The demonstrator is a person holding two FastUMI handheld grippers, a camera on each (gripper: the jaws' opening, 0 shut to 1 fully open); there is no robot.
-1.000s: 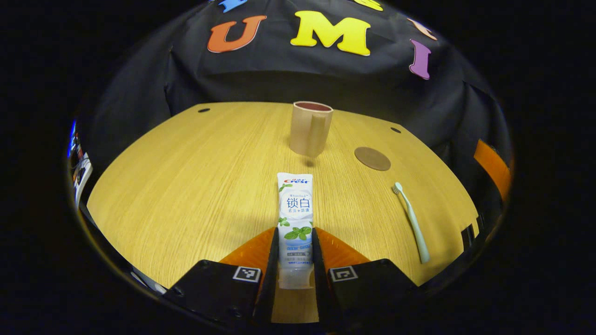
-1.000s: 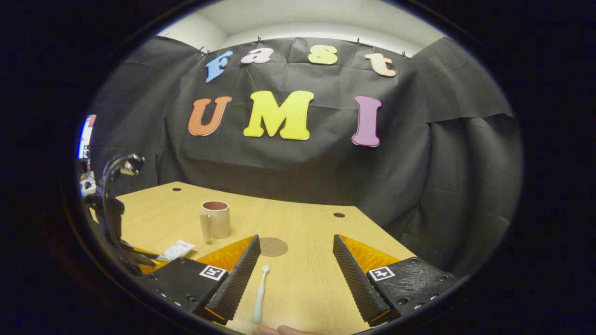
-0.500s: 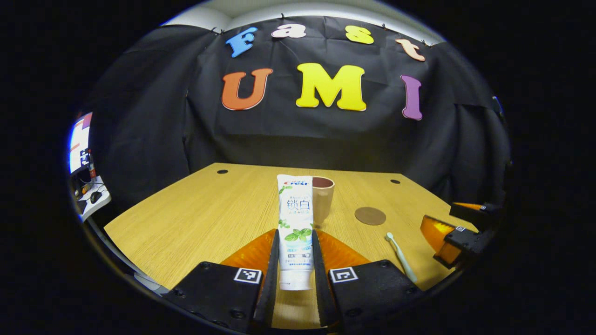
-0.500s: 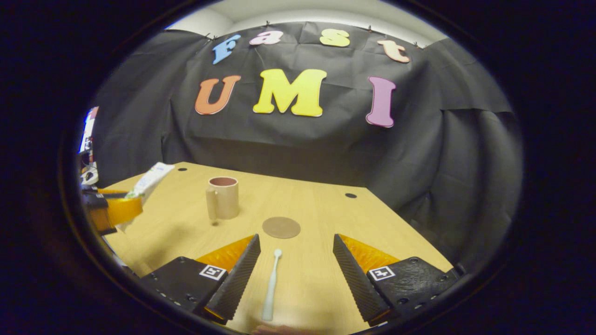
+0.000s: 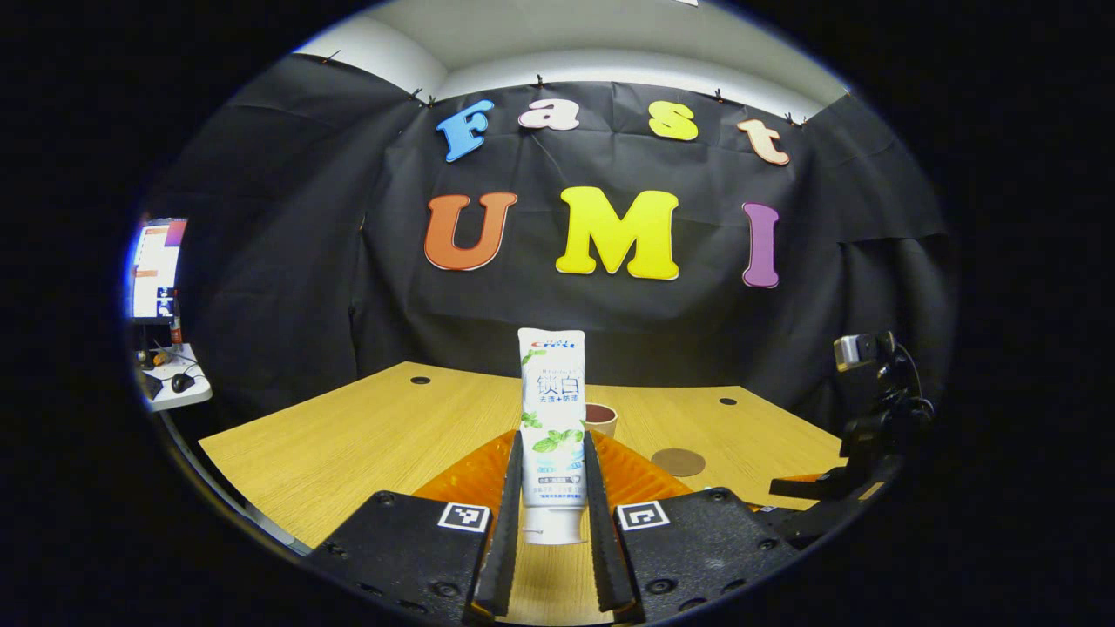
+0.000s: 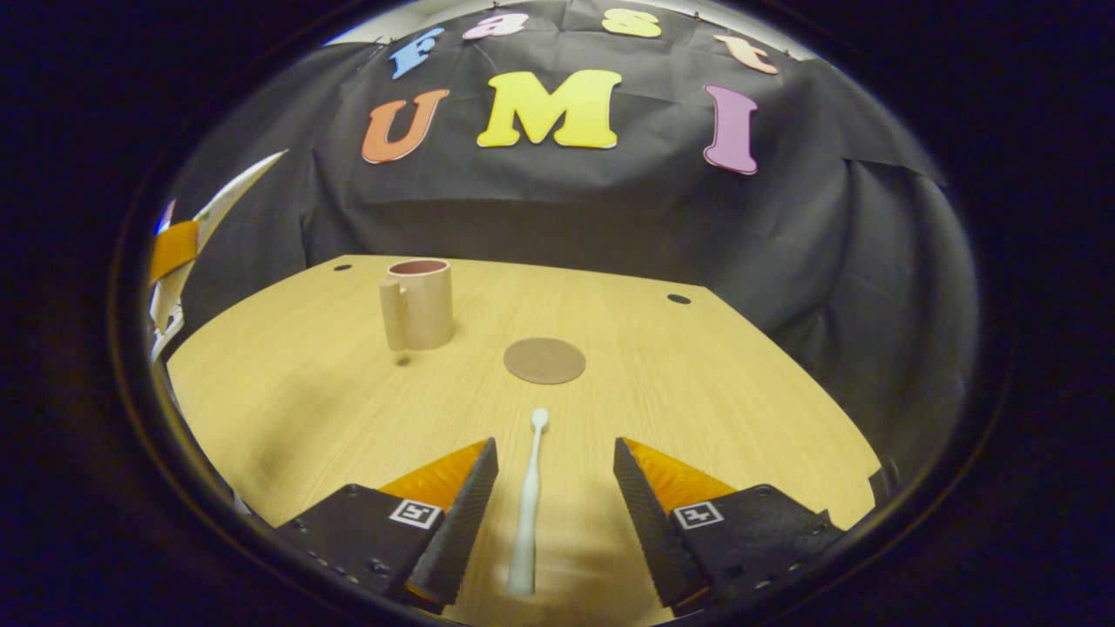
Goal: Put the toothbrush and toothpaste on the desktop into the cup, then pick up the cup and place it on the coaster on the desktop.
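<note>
The left claw [image 5: 551,522] grips the toothpaste [image 5: 551,418] raised off the desk [image 6: 697,409], while the right claw [image 6: 549,488] gapes wide around the toothbrush [image 6: 528,505] lying just short of the coaster [image 6: 544,360], cup [image 6: 419,303] beyond.

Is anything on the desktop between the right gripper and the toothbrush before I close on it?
Nothing visible is in the way. The toothbrush lies flat on the desktop between the open fingers of the right gripper. The coaster and cup sit farther ahead, apart from it.
</note>
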